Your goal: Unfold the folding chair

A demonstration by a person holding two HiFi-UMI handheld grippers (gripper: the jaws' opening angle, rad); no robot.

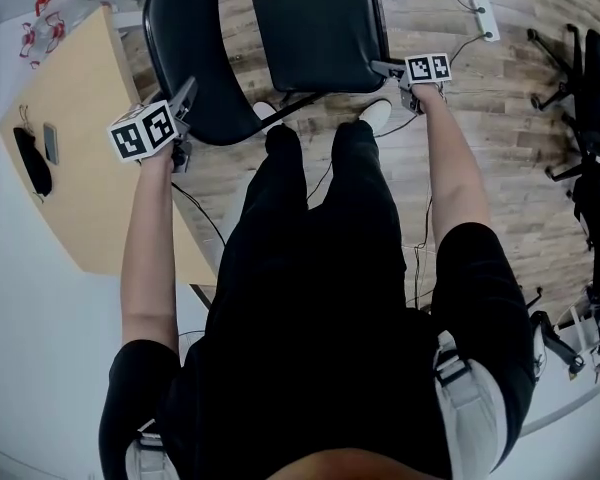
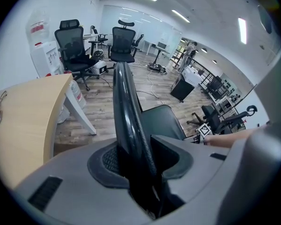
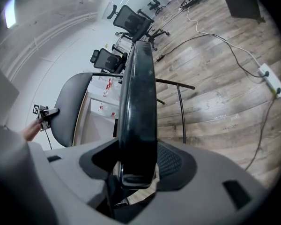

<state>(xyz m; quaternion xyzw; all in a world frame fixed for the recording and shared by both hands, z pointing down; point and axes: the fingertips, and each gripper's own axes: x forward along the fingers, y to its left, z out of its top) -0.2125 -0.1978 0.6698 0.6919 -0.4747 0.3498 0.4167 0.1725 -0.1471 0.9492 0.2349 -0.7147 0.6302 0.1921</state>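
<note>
The folding chair (image 1: 280, 38) stands on the wooden floor (image 1: 480, 118) right in front of your shoes (image 1: 378, 116), with the desk (image 1: 90, 168) just to its left. Its seat (image 1: 315, 23) lies roughly flat toward the right, and its backrest (image 1: 185, 53) shows as a dark curved panel toward the left, near the desk's long edge.

Your left gripper (image 1: 188, 96) is clamped on the rim of the backrest. In the left gripper view its jaws stand narrow, and the black edge (image 2: 131, 121) runs straight up out of the gap with both pads against it. That view also shows the seat (image 2: 161, 121) beyond, and office chairs (image 2: 75, 48) farther back in the room.

Your right gripper (image 1: 388, 69) grips the near right corner of the seat. In the right gripper view the jaws close on the seat's thick black edge (image 3: 138, 107), which fills the space between them. The backrest (image 3: 70, 107) shows to the left there, with your other gripper (image 3: 44, 114) at its rim.

A power strip (image 1: 487, 18) lies on the floor, well to the right of the chair
</note>
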